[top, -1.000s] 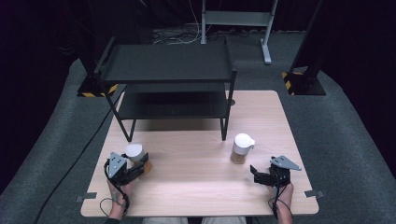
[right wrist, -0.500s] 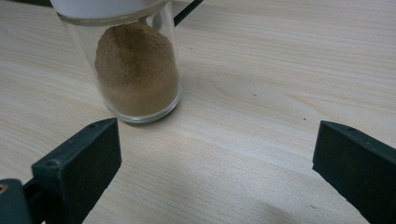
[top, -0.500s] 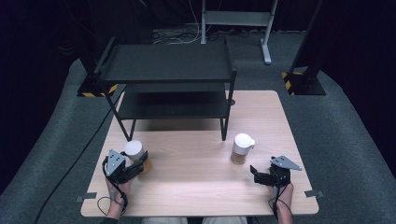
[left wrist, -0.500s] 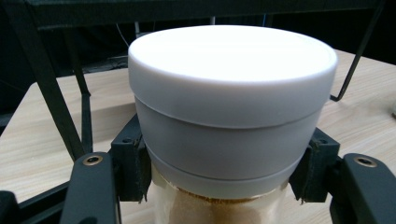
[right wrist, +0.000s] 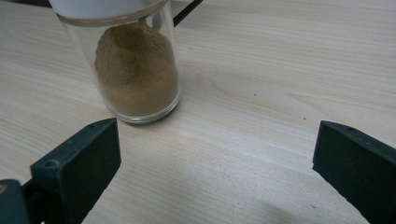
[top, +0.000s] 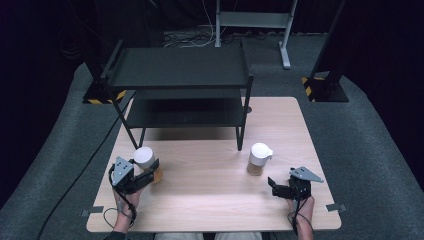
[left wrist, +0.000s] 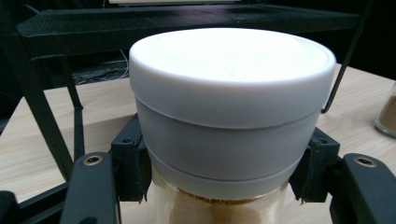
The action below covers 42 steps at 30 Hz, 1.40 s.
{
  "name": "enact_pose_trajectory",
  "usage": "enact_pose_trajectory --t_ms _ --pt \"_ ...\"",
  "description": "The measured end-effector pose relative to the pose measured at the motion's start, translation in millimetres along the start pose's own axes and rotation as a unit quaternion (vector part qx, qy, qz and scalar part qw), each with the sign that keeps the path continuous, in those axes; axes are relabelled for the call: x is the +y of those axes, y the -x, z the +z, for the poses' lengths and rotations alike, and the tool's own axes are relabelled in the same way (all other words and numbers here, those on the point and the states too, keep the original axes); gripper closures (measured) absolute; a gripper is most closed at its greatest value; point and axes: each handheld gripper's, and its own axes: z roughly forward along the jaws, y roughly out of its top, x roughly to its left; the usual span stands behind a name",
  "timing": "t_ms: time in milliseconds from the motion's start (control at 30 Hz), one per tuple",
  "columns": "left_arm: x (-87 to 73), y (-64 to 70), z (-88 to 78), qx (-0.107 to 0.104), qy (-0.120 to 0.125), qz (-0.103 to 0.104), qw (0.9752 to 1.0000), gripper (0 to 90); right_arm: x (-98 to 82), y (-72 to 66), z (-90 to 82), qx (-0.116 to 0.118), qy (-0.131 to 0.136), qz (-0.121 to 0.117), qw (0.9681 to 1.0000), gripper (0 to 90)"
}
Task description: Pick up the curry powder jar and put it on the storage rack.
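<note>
Two jars, one rack

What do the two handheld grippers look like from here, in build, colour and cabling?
Both the left gripper and the right gripper are black two-jaw tools with blocky flat jaws. Each carries a grey three-cornered plate with small holes on top. A thin black cable loops from the left one by the wrist. In the left gripper view, brass-coloured screws sit in the jaw arms.

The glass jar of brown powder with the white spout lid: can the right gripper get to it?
Probably yes: the right gripper is open, the glass jar stands just ahead, with bare wooden table between them.
</note>
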Motion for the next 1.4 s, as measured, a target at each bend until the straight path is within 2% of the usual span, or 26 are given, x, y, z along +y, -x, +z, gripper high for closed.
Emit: enact_pose_trajectory --t_ms 833,1100,1400 --pt "33.0 -10.8 2.6 -0.031 0.011 0.014 0.9994 35.0 0.8 -0.1 0.5 0.000 -0.002 0.000 1.0000 0.2" --pt "46.0 -12.9 2.2 -0.041 0.009 0.027 0.9987 35.0 2.0 -0.1 1.3 0.001 -0.006 -0.003 1.0000 0.4" --pt "57.1 -15.1 1.6 -0.046 0.020 0.029 0.9983 35.0 2.3 0.3 1.3 0.001 -0.007 -0.001 1.0000 0.4"
